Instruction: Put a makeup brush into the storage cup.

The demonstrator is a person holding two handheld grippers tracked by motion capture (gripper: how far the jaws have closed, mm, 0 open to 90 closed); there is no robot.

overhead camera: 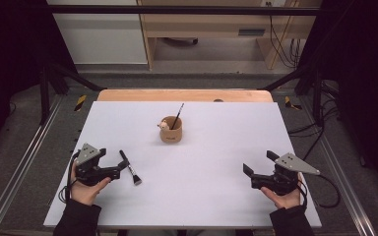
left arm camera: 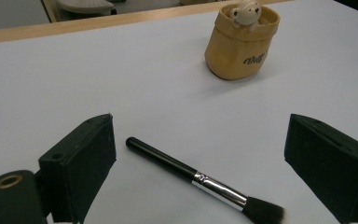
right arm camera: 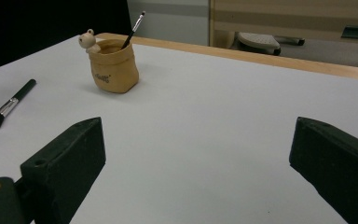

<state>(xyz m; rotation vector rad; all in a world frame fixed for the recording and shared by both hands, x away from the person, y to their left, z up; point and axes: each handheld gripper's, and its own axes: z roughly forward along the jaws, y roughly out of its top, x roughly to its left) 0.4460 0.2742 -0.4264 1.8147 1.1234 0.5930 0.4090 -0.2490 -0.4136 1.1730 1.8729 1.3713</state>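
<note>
The flat white table top looks matt and smooth, like a laminate sheet, with a strip of pale wood showing along its far edge. Near the middle of it, the tan sack-shaped holder has a dull, soft-looking, slightly wrinkled surface, and the small cream figure on its rim has a faint sheen. The make-up brush lying left of the holder has a glossy black handle, a bright polished metal ferrule and dark, fine bristles. Both grippers' black jaws look like matt, slightly grainy plastic or rubber.
</note>
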